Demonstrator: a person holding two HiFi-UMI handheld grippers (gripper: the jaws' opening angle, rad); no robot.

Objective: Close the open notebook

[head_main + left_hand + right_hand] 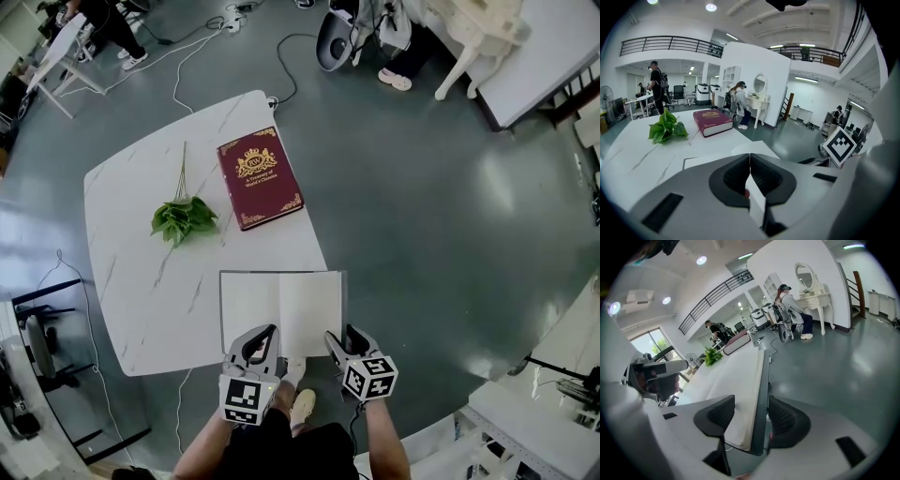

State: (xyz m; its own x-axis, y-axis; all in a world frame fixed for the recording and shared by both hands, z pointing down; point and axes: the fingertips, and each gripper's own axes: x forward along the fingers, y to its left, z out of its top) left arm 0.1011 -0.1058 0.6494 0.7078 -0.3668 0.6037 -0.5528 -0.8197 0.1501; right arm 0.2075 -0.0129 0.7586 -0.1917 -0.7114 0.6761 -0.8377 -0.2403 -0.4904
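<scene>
The open notebook [281, 307] lies flat at the near edge of the white marble table [141, 281], its blank pages up and its grey cover showing round the rim. My right gripper [343, 339] is at its near right corner. In the right gripper view the jaws [751, 416] stand open astride the notebook's [736, 380] right cover edge and page block. My left gripper [265, 336] hovers over the near edge of the left page. Its jaws [750, 161] are shut with nothing between them, and the notebook [754, 146] lies just ahead.
A dark red hardback book [260, 178] lies closed at the table's far side. A leafy green sprig [183, 217] is to its left. Cables [281, 66] run over the grey floor beyond. The table edge falls away right of the notebook.
</scene>
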